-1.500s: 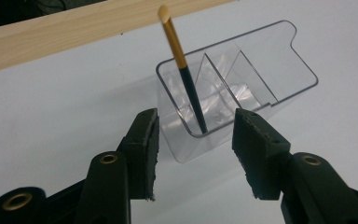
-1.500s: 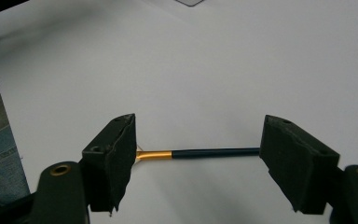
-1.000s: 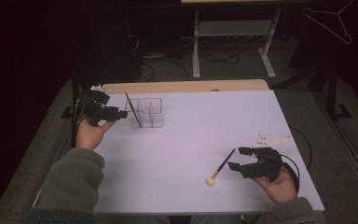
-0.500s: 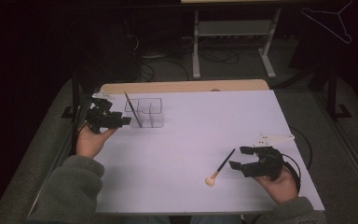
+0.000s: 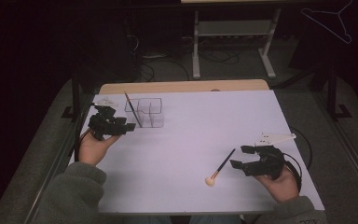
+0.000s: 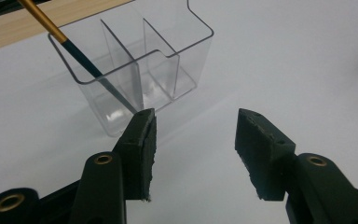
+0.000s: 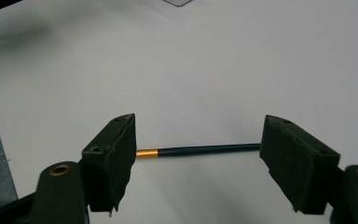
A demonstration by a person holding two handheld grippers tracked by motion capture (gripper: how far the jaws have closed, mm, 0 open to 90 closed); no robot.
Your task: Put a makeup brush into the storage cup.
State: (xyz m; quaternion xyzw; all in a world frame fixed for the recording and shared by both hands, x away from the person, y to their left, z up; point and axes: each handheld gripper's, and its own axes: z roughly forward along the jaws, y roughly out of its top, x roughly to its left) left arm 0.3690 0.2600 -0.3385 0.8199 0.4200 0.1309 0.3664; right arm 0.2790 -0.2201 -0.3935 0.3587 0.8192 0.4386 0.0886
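Note:
A clear plastic organizer [image 5: 149, 112] with compartments stands at the table's far left, and a dark brush [image 5: 133, 108] leans in its left compartment [image 6: 81, 58]. My left gripper [image 5: 129, 126] hovers just left of the organizer [image 6: 135, 60], open with nothing between its jaws. A second brush [image 5: 221, 166] with a pale round tip lies flat at the near right. My right gripper [image 5: 240, 157] is open just right of that brush's dark handle [image 7: 200, 150], which lies on the table beyond the two jaws.
The white table top [image 5: 200, 121] has a wooden strip [image 5: 182, 87] along its far edge. A metal stand [image 5: 233, 32] and cables sit on the dark floor beyond. A hanger [image 5: 331, 18] hangs at the top right.
My left gripper has drawn back toward the person and slightly left, away from the organizer. My right gripper has shifted a little right and nearer, off the brush handle.

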